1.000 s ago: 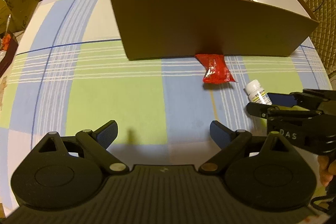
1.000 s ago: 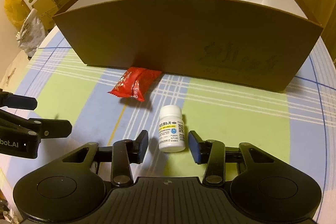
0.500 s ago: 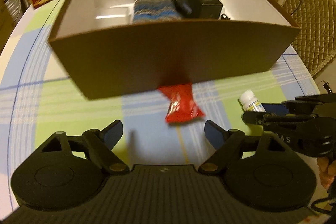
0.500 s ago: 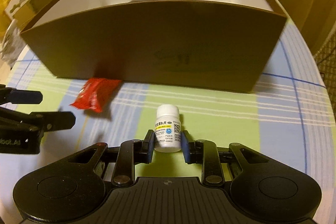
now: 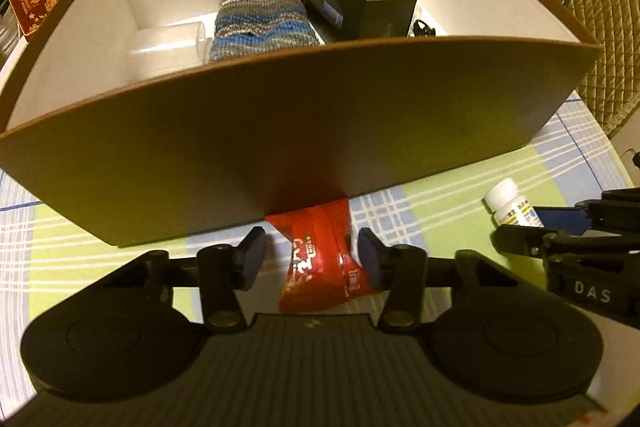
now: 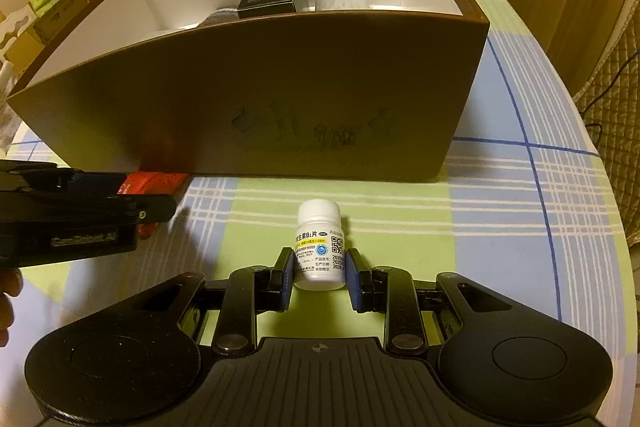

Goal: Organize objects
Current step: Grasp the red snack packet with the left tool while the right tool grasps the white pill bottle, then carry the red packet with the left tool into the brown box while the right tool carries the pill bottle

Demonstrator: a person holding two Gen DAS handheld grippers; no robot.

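The brown box (image 5: 304, 131) on the checked tablecloth (image 6: 500, 227) holds a striped knit cloth (image 5: 260, 23) and a black carton (image 5: 352, 3), while my left gripper (image 5: 312, 259), part open, straddles the red snack packet (image 5: 320, 267) at the box's foot, its right pad touching, and my right gripper (image 6: 319, 277) clasps the upright white pill bottle (image 6: 320, 243).

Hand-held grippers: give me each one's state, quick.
Left hand-held gripper: open, straddling the red snack packet.
Right hand-held gripper: shut on the white pill bottle.
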